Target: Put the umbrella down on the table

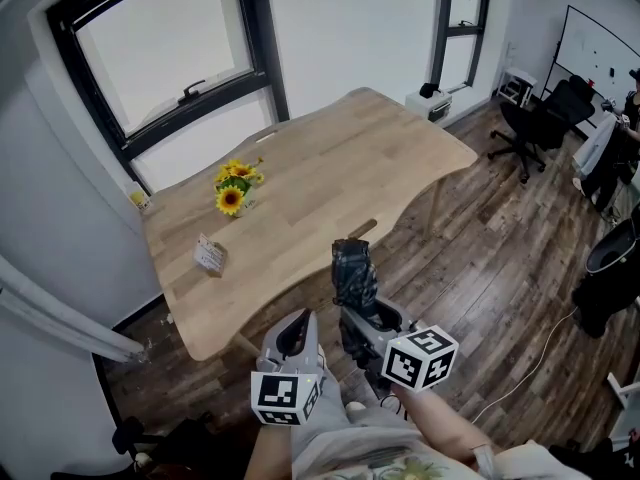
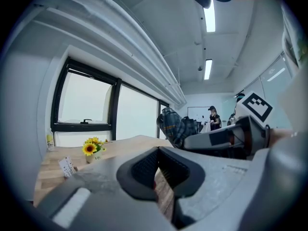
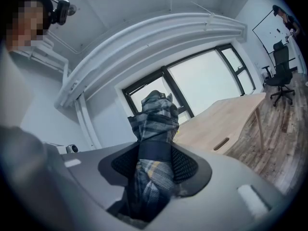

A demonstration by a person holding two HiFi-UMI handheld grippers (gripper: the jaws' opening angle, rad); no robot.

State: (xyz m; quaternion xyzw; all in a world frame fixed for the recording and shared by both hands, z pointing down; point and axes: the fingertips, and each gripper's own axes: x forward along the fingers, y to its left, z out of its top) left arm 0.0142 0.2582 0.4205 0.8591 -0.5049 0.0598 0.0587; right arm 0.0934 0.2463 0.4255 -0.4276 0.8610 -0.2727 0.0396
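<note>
A folded plaid umbrella (image 1: 353, 273) is clamped in my right gripper (image 1: 362, 313), which hovers over the floor just in front of the wooden table's (image 1: 330, 178) near edge. In the right gripper view the umbrella (image 3: 154, 129) stands up between the black pads, and the right gripper (image 3: 155, 165) is shut on it. My left gripper (image 1: 293, 336) sits beside it to the left, with nothing between its jaws. In the left gripper view the left gripper (image 2: 158, 170) has its pads together, with the umbrella (image 2: 174, 126) off to the right.
A small pot of sunflowers (image 1: 236, 185) and a little card (image 1: 209, 255) stand on the table's left part. A large window is behind the table. An office chair (image 1: 545, 123) and a whiteboard (image 1: 600, 58) are at the far right, with wood floor between.
</note>
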